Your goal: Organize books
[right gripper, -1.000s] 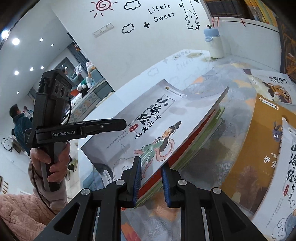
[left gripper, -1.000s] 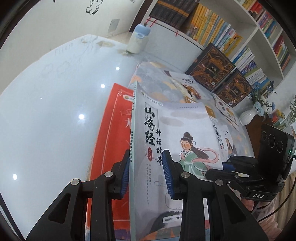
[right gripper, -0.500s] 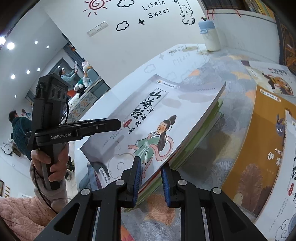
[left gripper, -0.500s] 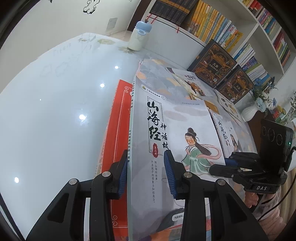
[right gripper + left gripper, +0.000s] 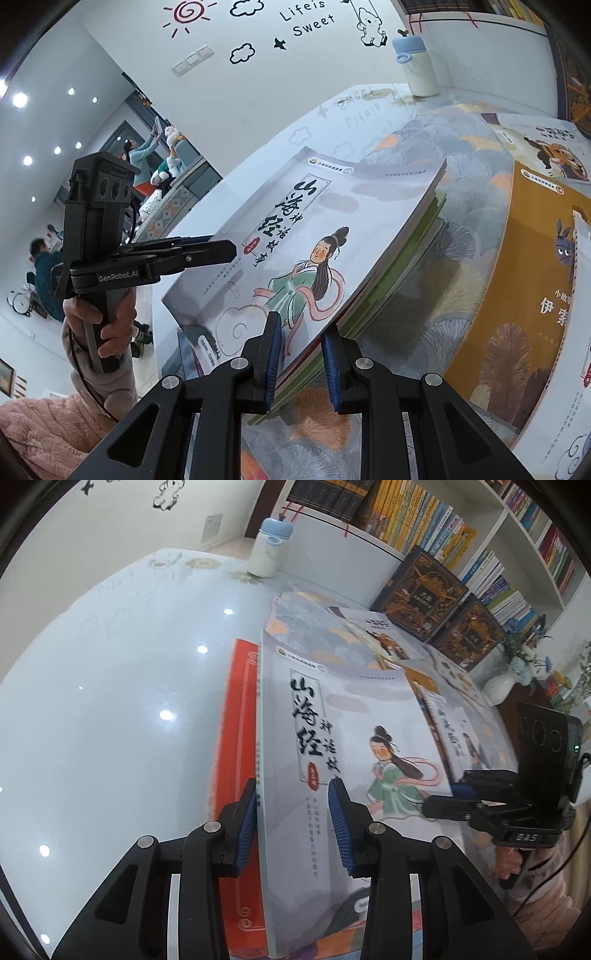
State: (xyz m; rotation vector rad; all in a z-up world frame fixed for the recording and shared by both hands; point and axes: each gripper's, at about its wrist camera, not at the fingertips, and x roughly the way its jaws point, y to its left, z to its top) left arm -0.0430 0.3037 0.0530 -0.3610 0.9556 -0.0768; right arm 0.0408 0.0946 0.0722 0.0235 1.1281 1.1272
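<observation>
A grey picture book [image 5: 351, 720] with a painted figure tops a small stack, above a red book [image 5: 236, 720] and green-edged books [image 5: 417, 243]. My left gripper [image 5: 291, 794] straddles the stack's spine edge. One pad lies against the spine side and the other rests on the grey cover [image 5: 332, 221]. From the right wrist view, the left gripper [image 5: 221, 251] reaches that edge, held by a hand [image 5: 107, 317]. My right gripper [image 5: 301, 328] is shut on the stack's near edge. That same right gripper [image 5: 443, 801] appears at the cover's right side.
A patterned mat [image 5: 461, 240] carries an orange book [image 5: 535, 277] and other loose books. A blue-capped bottle [image 5: 267, 550] stands at the back of the glossy white table [image 5: 110, 701]. Behind are ornate dark books [image 5: 424, 590], bookshelves [image 5: 424, 520] and a vase [image 5: 502, 686]. People [image 5: 44, 266] are in the far room.
In the left wrist view the grey cover now faces the camera more, and less of the red book shows. The right gripper's hold looks unchanged.
</observation>
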